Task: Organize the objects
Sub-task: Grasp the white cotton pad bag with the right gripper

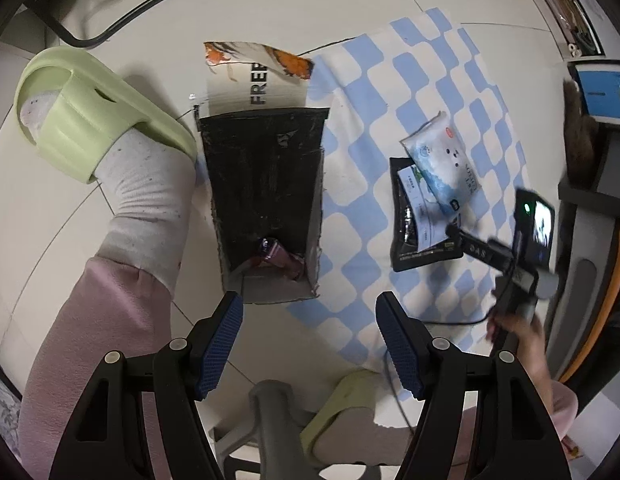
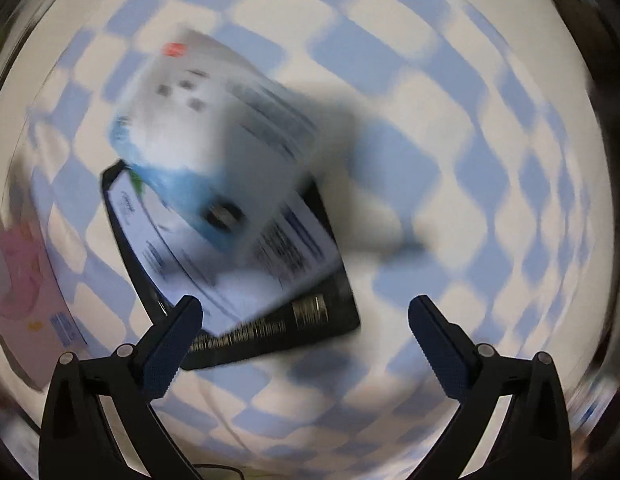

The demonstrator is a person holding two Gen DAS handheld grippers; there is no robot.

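An open cardboard box [image 1: 266,196] with a dark inside lies on the floor; a pink packet [image 1: 276,258] sits at its near end. My left gripper [image 1: 310,344] is open and empty just in front of the box. On the blue-and-white checked cloth [image 1: 358,184] a white-and-blue tissue pack [image 1: 442,164] rests on a black flat package [image 1: 418,224]. The right gripper device [image 1: 522,256] hovers beside them. In the blurred right wrist view my right gripper [image 2: 306,340] is open and empty above the black package [image 2: 270,320] and tissue pack [image 2: 214,132].
A leg in pink trousers with a white sock and green slipper [image 1: 90,108] stands left of the box. A second green slipper [image 1: 350,400] is near my fingers. A cable [image 1: 394,364] trails on the cloth. Furniture [image 1: 590,184] stands at the right.
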